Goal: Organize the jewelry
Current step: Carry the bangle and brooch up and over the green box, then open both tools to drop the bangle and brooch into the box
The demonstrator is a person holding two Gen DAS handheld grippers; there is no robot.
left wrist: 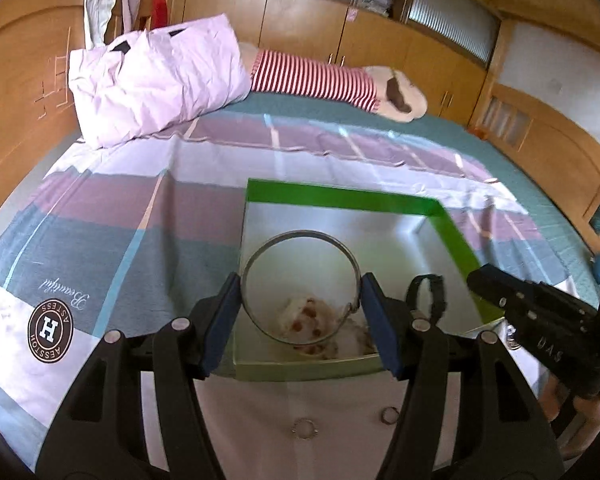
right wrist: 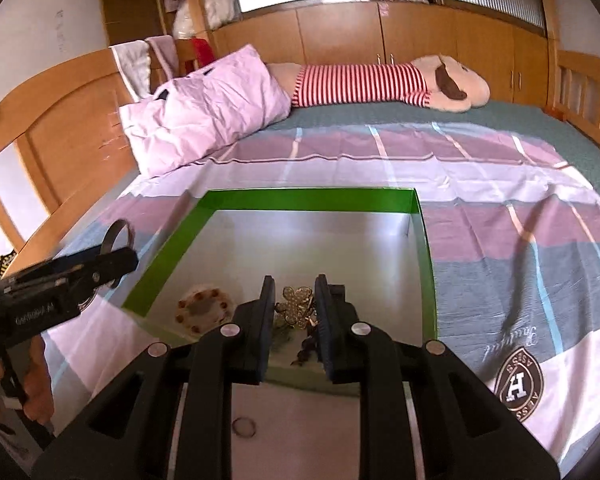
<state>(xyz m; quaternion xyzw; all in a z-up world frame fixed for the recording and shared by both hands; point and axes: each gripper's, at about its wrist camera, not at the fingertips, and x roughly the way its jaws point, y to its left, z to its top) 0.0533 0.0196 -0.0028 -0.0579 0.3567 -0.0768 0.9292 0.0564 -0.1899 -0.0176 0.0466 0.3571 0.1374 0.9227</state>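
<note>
A green box (left wrist: 340, 197) with a silvery floor lies on the bed; it also shows in the right wrist view (right wrist: 308, 194). My left gripper (left wrist: 302, 312) is shut on a thin silver bangle (left wrist: 256, 256) and holds it over the box's near left part. A white beaded bracelet (left wrist: 304, 316) and a dark ring-shaped band (left wrist: 436, 288) lie inside. My right gripper (right wrist: 294, 312) is over the box's near edge, jaws narrowly apart around a gold flower brooch (right wrist: 298, 304); I cannot tell whether it grips it. The beaded bracelet (right wrist: 204, 308) lies to its left.
Two small rings (left wrist: 306, 428) (left wrist: 390, 416) lie on the striped sheet in front of the box; one ring shows in the right wrist view (right wrist: 244, 427). A lilac pillow (left wrist: 156, 76) and a striped plush dog (left wrist: 332, 80) lie at the far side. Wooden cabinets surround the bed.
</note>
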